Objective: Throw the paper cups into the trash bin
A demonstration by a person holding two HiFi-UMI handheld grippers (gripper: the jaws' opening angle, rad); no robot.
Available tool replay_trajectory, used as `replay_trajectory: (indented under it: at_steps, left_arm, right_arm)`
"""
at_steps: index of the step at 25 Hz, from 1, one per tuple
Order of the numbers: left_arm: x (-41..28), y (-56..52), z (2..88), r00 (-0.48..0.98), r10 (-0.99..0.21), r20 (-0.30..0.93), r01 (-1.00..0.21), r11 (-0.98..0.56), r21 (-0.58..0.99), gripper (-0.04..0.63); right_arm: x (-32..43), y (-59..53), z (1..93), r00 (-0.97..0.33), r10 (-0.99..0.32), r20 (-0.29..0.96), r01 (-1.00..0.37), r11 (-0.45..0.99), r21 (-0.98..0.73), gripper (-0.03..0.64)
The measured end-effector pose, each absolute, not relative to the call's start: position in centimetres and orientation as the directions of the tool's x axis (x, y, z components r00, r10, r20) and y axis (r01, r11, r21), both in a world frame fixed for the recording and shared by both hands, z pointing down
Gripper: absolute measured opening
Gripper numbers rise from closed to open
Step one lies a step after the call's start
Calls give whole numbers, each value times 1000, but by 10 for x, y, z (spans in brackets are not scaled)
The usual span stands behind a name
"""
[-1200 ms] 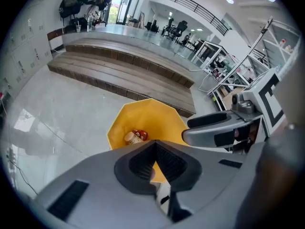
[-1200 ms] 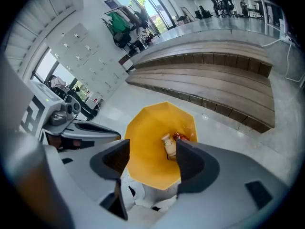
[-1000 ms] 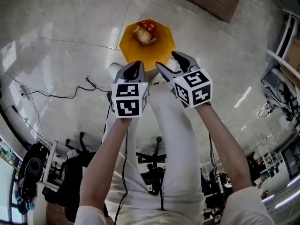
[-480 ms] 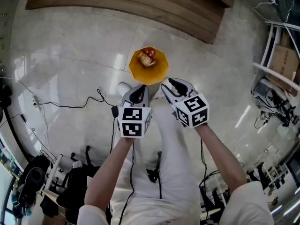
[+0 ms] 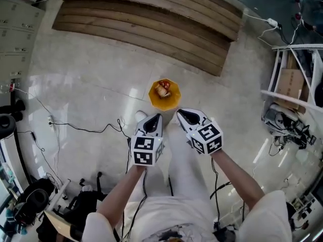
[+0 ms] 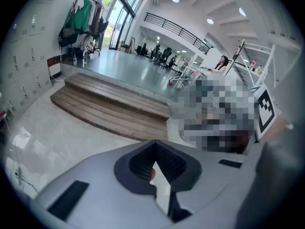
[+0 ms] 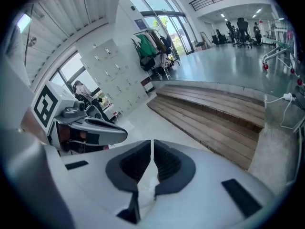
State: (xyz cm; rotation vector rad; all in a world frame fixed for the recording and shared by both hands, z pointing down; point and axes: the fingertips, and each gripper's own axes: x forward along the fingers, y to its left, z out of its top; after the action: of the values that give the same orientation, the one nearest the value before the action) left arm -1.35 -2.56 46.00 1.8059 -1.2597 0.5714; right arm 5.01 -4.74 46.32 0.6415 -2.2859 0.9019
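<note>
An orange trash bin (image 5: 171,101) stands on the pale floor ahead of me, with crumpled paper cups (image 5: 162,88) lying inside it. Both grippers are held side by side just on my side of the bin and well above it. My left gripper (image 5: 154,120) is shut and empty; in the left gripper view its jaws (image 6: 155,144) meet at the tip. My right gripper (image 5: 182,116) is closing, and the right gripper view shows its jaws (image 7: 152,144) almost together with nothing between them. The left gripper (image 7: 90,128) shows at that view's left.
Wide wooden steps (image 5: 146,24) lie beyond the bin. Black cables (image 5: 81,127) trail over the floor at the left. A metal shelf rack (image 5: 295,84) with gear stands at the right. Bags and chairs (image 5: 30,200) crowd the lower left. My legs in white trousers (image 5: 184,170) are below the grippers.
The view has pulled back and up, so the bin looks smaller and farther away. The right gripper's jaws have gone from wide apart to nearly together. The left gripper stayed shut.
</note>
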Motion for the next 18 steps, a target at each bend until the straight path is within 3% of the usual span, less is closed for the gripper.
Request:
replay_trajectory:
  at_steps: [18]
  left_arm:
    - [-27, -1, 217, 440, -701, 562, -882, -218, 418, 6]
  right_arm:
    - [28, -40, 208, -814, -349, 465, -548, 728, -413, 8]
